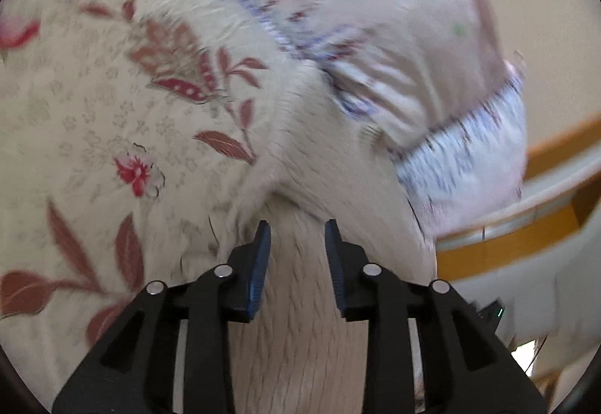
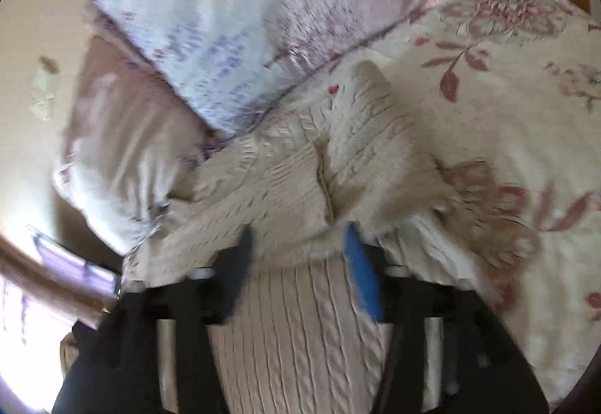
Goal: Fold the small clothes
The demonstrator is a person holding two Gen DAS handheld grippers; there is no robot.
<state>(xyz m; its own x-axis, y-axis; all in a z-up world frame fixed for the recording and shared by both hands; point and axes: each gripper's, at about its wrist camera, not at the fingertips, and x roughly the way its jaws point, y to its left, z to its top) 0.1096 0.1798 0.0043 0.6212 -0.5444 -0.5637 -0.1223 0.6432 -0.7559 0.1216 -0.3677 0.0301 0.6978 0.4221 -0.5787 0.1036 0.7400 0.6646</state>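
Observation:
A cream cable-knit sweater (image 1: 300,301) lies on a floral bedspread (image 1: 94,113). In the left wrist view my left gripper (image 1: 296,230) has its blue-padded fingers on either side of a bunched stretch of the knit, which runs between them. In the right wrist view the same sweater (image 2: 300,181) is crumpled, with a fold lying over itself. My right gripper (image 2: 300,237) straddles a band of its cable knit. Both views are motion-blurred, so how tightly either grips is unclear.
A pink and white pillow (image 1: 375,20) with purple print lies just beyond the sweater, also in the right wrist view (image 2: 233,20). A wooden bed frame (image 1: 526,234) and beige wall sit at the right of the left view.

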